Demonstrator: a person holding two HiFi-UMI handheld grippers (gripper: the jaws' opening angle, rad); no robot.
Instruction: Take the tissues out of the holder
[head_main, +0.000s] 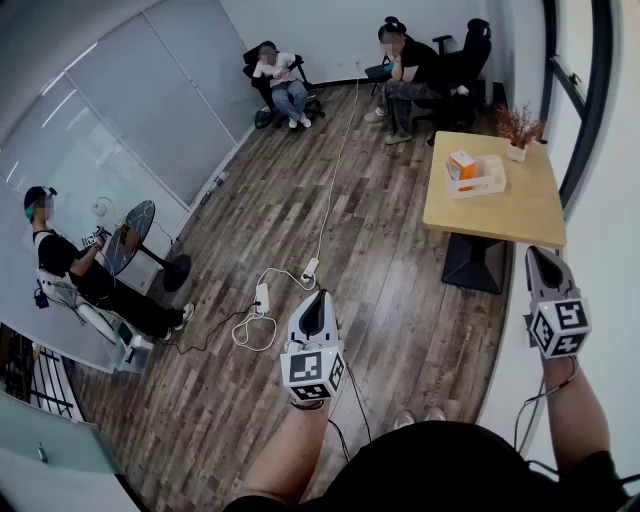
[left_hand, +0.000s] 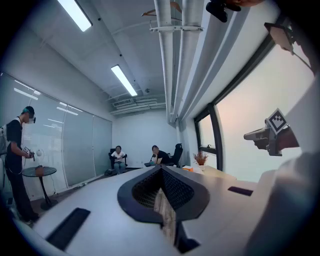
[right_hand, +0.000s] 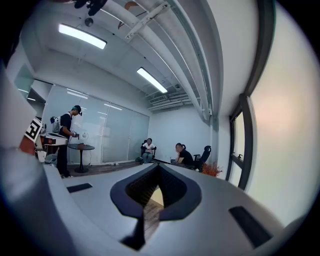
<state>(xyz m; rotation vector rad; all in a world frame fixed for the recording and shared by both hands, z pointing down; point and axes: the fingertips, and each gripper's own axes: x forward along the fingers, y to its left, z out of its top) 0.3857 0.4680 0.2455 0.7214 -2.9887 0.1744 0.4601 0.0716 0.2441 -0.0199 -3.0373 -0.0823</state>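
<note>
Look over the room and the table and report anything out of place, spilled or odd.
Only one thing stands out: a white power strip and its cable lie loose across the wood floor, in the open walkway. On the table, the white holder sits level near the potted plant; nothing looks spilled.

I saw both arms held out ahead, roughly level. The left gripper (head_main: 316, 300) had its jaws together with nothing between them, the bare left forearm (head_main: 285, 455) stretched behind it. The right gripper (head_main: 545, 265) was likewise closed and empty, right forearm (head_main: 572, 415) straight behind it.
</note>
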